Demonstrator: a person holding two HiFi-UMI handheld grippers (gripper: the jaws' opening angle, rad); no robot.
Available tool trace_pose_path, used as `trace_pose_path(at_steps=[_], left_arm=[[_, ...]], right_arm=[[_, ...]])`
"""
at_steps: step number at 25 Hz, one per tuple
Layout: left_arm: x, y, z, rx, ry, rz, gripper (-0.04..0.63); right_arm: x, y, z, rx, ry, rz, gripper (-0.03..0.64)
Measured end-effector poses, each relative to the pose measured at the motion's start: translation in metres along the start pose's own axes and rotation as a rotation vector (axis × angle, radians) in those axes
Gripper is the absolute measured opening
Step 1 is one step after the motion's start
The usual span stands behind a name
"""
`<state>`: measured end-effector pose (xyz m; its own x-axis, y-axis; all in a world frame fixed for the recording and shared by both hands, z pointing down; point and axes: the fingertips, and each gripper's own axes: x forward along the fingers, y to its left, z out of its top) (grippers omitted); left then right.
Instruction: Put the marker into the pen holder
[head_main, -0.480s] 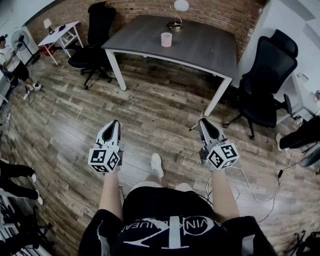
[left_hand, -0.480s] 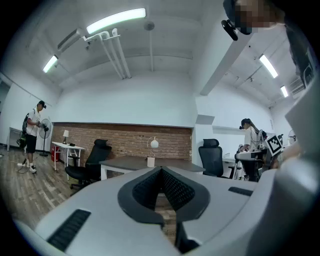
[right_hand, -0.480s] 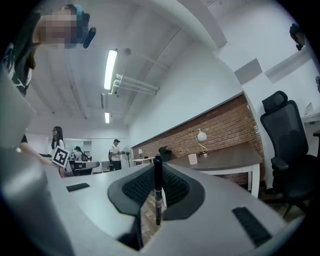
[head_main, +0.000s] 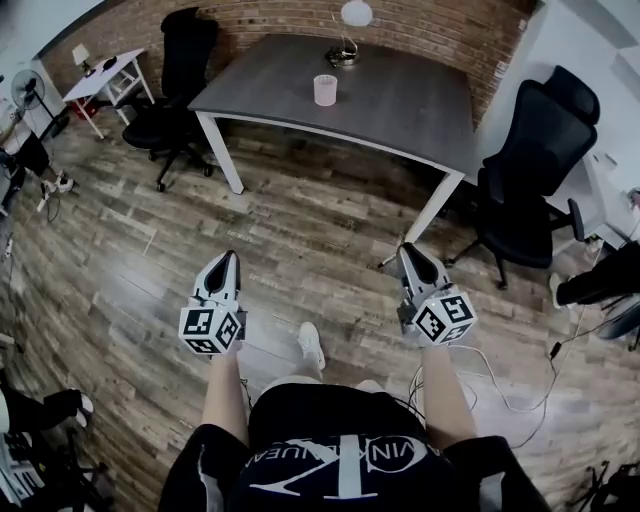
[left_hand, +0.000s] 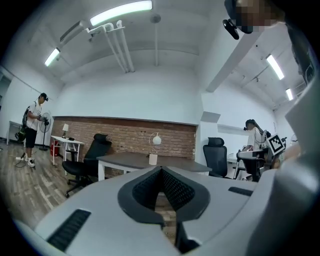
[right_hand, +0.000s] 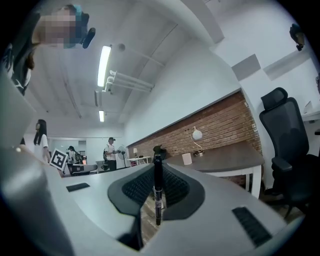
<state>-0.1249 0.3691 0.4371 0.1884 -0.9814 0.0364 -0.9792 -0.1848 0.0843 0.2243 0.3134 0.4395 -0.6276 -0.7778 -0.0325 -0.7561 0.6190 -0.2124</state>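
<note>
Between jaws of right hand-held gripper (right_hand: 159, 172): marker (right_hand: 158, 192), upright, clamped about mid-barrel. Left hand-held gripper (left_hand: 161, 172) clenched, nothing inside. Pen holder (head_main: 325, 90) well apart, on worktop (head_main: 400, 110). Marker probably light, stiff, slick-barrelled; could pivot, so mid-barrel hold suits.

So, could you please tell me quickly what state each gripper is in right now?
Left gripper: closed, nothing between its jaws.
Right gripper: closed on the black marker, held upright between the jaws.
</note>
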Motion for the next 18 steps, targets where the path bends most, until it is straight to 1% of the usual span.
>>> trace_pose_path(at_steps=[11, 18], left_arm=[[0.088, 0.032, 0.005, -0.003, 0.039, -0.03, 0.014], [0.137, 0.067, 0.004, -0.014, 0.059, -0.032, 0.014]], right_arm=[[0.075, -0.035, 0.006, 0.035, 0.015, -0.022, 0.052], [0.13, -0.055, 0.003, 0.061, 0.024, -0.042, 0.052]])
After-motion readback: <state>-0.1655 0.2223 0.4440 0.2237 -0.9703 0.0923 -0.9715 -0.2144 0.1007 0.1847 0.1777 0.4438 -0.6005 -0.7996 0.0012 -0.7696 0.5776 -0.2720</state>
